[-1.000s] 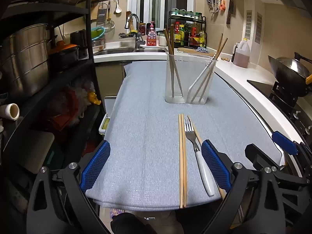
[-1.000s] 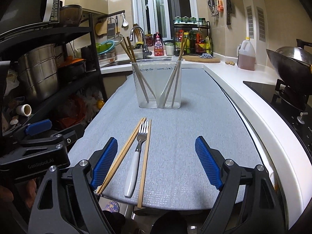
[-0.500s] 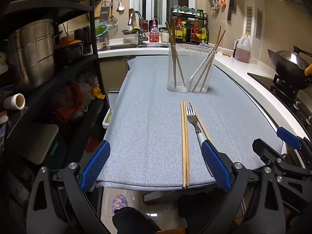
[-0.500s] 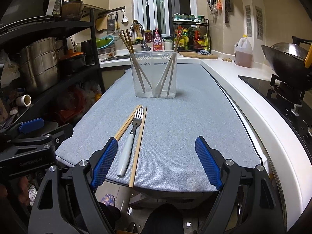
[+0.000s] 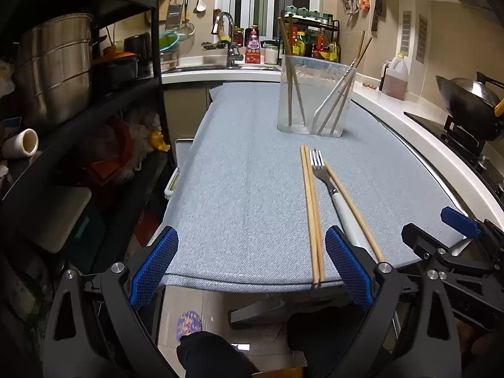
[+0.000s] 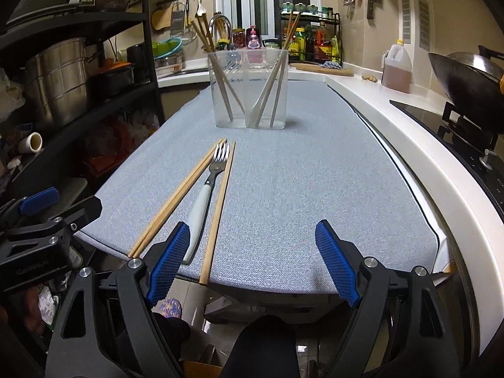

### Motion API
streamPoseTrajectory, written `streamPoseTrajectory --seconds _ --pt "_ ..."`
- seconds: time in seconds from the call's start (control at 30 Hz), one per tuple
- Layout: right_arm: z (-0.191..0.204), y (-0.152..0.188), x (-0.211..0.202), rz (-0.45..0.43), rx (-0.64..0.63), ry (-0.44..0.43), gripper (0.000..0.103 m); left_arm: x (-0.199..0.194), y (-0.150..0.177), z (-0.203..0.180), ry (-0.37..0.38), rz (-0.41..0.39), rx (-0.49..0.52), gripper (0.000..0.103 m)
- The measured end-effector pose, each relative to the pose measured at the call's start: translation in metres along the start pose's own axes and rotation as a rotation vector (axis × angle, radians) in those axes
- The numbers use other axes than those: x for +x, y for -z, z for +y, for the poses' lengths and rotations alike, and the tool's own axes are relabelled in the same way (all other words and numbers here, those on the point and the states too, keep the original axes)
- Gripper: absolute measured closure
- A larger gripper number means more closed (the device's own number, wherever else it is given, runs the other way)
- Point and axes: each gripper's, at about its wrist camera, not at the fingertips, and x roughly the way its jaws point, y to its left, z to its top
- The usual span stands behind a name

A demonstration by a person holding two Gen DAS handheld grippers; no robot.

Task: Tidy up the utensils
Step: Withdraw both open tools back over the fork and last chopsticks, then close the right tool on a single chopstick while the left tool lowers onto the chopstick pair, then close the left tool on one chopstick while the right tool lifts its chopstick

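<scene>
Now both hand-held grippers [image 5: 249, 267] [image 6: 252, 261] (jaws apart, empty) sit lower, nearer the fork [image 6: 204, 195].

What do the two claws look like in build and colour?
Both match: the left claw and right claw have black frames with triangular cut-outs and silver bolts, and blue cross-hatched finger pads. Each body carries a blue tab.

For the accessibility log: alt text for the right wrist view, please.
A white-handled fork lies between wooden chopsticks on a grey mat, just ahead of the open, empty right gripper. Behind them stands a clear utensil holder with more chopsticks inside.
</scene>
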Motion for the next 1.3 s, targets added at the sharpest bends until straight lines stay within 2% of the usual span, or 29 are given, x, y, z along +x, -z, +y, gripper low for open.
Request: streamPoseTrajectory --seconds 0.13,0.27,0.37,0.43,0.47,0.5,0.57,0.6,0.7,0.83,1.1,1.3 --pt "0.004 0.005 0.017 0.028 -0.018 0.005 0.023 0.003 0.005 0.01 -0.02 0.017 -0.017 0.011" --pt "0.006 0.009 0.031 0.054 -0.013 -0.019 0.034 0.009 0.009 0.023 -0.046 0.043 -0.047 0.011" --pt "0.011 0.013 0.039 0.066 -0.027 -0.032 0.037 0.014 0.01 0.031 -0.054 0.063 -0.066 0.011" --pt "0.013 0.018 0.042 0.03 -0.045 -0.026 0.039 0.017 0.011 0.032 -0.054 0.073 -0.068 0.011" --pt "0.012 0.02 0.043 0.002 -0.052 -0.034 0.045 0.018 0.011 0.031 -0.046 0.081 -0.069 0.011" --pt "0.011 0.022 0.043 -0.014 -0.05 -0.043 0.063 0.018 0.011 0.03 -0.037 0.085 -0.069 0.011" --pt "0.01 0.022 0.043 -0.033 -0.06 -0.064 0.092 0.02 0.012 0.025 -0.021 0.086 -0.058 0.011" --pt "0.009 0.021 0.044 -0.037 -0.067 -0.071 0.096 0.02 0.011 0.023 -0.015 0.085 -0.051 0.011" --pt "0.003 0.021 0.044 -0.05 -0.079 -0.027 0.097 0.02 0.011 0.013 0.019 0.069 -0.036 0.011" --pt "-0.016 0.019 0.044 -0.044 -0.015 0.01 0.096 0.024 0.014 0.001 0.058 0.066 -0.023 0.011" --pt "-0.03 0.02 0.042 -0.04 0.018 0.0 0.096 0.043 0.018 -0.009 0.028 0.111 0.006 0.011" --pt "-0.029 0.021 0.041 -0.045 0.016 0.002 0.096 0.049 0.018 -0.017 0.022 0.11 0.066 0.011"
